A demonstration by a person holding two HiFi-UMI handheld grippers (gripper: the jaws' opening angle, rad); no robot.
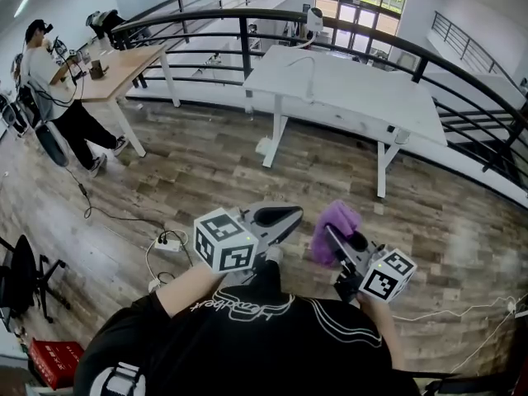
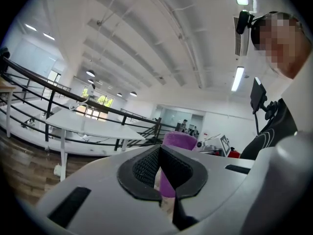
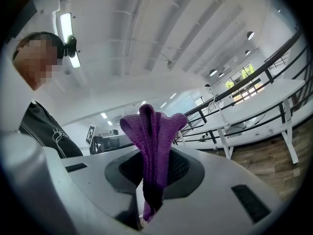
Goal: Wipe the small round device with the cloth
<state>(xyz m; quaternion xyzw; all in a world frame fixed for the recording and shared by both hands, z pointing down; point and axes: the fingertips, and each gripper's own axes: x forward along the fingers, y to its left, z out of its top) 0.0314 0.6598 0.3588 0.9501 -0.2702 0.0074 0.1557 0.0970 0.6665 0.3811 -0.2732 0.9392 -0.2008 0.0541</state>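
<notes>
- Two hand-held grippers are raised on the near side of the white tabletop (image 1: 346,85), well apart from it and over the wooden floor (image 1: 206,163).
- I read the right hand-held gripper (image 3: 154,182) as clamped on the purple knitted cloth (image 3: 154,129). The cloth is bunched and stands up in a fold above the pads.
- I judge the cloth to be light, soft and floppy. Its open knit should hold in the pads without slipping, and a pinch low on the bunch, as now, leaves a loose wad free for wiping.
- On the left hand-held gripper (image 2: 164,182) the jaws are drawn together, with only a narrow slit between the pads. I see nothing solid held there.
- Through that slit I see the purple of the cloth beyond, plus a pale sliver (image 2: 157,184) I cannot identify.
- I cannot find the small round device in any view. The few items on the tabletop are too small to make out, so its place is unknown to me.
- If the device is small, smooth and rigid, I would expect it to be light and slippery. It would be best taken by its rim, leaving the face open to the cloth.
- In the head view the person's torso cuts off the rear of both grippers and the hands that hold them.
</notes>
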